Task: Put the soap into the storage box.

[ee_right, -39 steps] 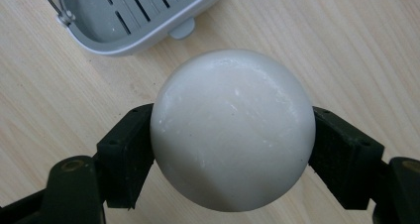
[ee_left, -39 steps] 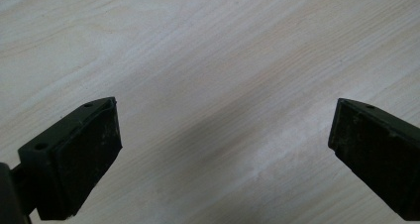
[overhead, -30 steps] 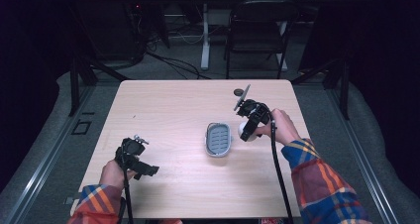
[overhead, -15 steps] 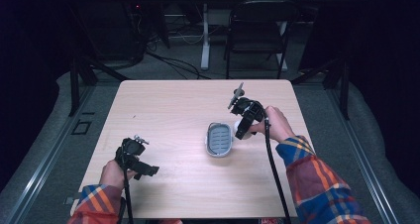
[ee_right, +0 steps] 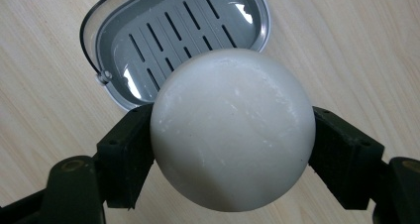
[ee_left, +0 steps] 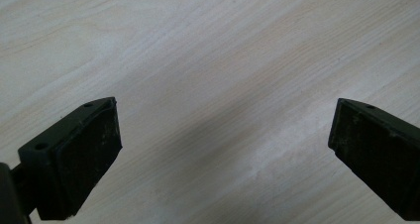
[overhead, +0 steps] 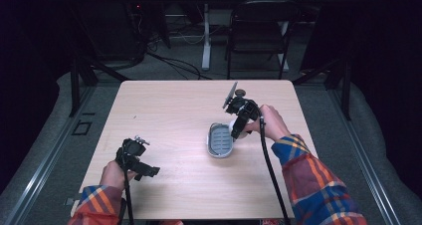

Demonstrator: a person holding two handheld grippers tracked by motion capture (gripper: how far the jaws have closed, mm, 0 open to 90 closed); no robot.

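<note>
Up close, my right gripper [ee_right: 233, 135] pinches a soap [ee_right: 233, 130] above the dish [ee_right: 173, 30]; left gripper [ee_left: 223, 149] spread wide over bare table [ee_left: 198, 45].

The soap dish [overhead: 220, 140] lies on the table [overhead: 169, 115], right of centre. Right gripper [overhead: 236, 130] just beside the dish's right rim, soap [ee_right: 233, 127] between its jaws. Left gripper [overhead: 142, 168] well left of the dish, nearer the front edge.

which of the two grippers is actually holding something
The right gripper: its jaws clamp a round white soap bar just above the grey soap dish. The left gripper is open over bare table.
</note>
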